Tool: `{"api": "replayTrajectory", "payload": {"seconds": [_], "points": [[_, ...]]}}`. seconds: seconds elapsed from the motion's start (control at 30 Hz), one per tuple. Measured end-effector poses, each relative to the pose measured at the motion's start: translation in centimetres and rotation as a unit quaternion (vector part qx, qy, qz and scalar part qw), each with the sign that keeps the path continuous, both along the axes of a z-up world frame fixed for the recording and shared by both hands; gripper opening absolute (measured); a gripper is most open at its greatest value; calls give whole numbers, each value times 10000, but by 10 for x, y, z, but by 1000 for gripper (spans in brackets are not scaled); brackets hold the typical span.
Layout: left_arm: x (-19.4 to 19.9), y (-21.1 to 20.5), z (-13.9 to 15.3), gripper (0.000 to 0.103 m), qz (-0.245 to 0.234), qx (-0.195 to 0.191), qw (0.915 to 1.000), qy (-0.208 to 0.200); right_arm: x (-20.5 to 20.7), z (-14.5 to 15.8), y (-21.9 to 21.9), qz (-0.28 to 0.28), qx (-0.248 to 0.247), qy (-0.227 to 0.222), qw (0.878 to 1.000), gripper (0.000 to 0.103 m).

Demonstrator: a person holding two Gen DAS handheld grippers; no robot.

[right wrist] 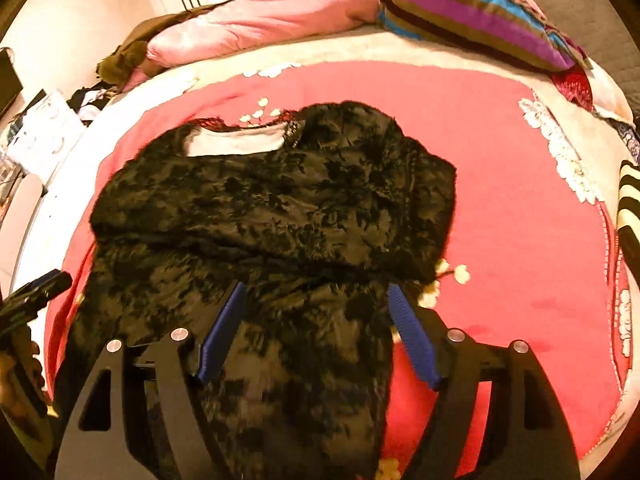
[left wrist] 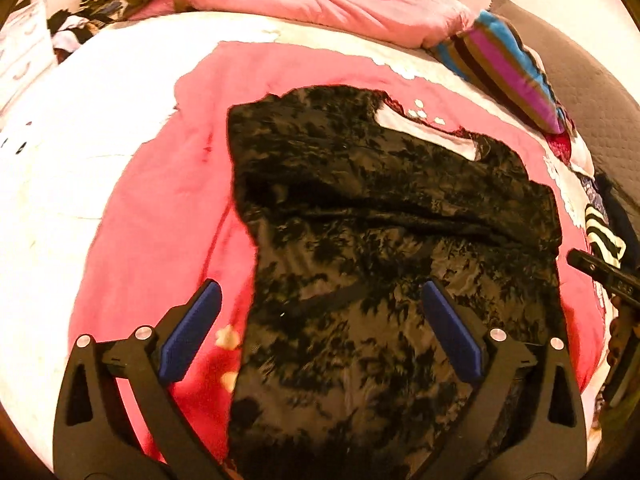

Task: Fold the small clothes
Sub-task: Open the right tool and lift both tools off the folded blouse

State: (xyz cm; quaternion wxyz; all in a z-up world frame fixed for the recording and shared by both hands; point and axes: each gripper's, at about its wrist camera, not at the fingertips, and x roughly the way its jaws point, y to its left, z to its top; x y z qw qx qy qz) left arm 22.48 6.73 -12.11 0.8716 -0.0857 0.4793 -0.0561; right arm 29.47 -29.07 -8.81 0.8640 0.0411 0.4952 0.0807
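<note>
Black patterned garment (left wrist: 380, 240) lay spread on a red blanket (left wrist: 160, 240) over the bed, collar end away from the camera, with a white inner lining (left wrist: 424, 130) visible at the neck opening. Left wrist view: the left gripper (left wrist: 320, 332) hung above the garment's lower part, jaws spread wide, nothing between the blue pads (left wrist: 192, 332); one pad sat over the red blanket beside the cloth's edge, the other over the dark fabric. A pink quilt (left wrist: 320, 0) and a striped pillow (left wrist: 500, 64) lay at the far side of the bed. The tip of the right gripper (left wrist: 600, 272) entered at the right edge of this view. Right wrist view: the right gripper (right wrist: 316, 332) hung over the same garment (right wrist: 280, 208), jaws parted, pads clear of the cloth, no fabric pinched. Upper section of the garment appeared folded over in a thick ridge across its width. A hand (right wrist: 24, 380) holding the left gripper (right wrist: 36, 292) showed at the left edge.
</note>
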Motion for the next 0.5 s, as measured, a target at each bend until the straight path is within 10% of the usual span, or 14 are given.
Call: {"api": "replayTrajectory", "payload": {"seconds": [0.13, 0.5], "points": [[-15, 7, 15, 94, 122, 65, 9999, -69, -24, 19, -8, -83, -11, -169, 9998, 95], [-64, 32, 26, 94, 344, 164, 9993, 30, -88, 24, -32, -195, -67, -51, 9998, 95]]}}
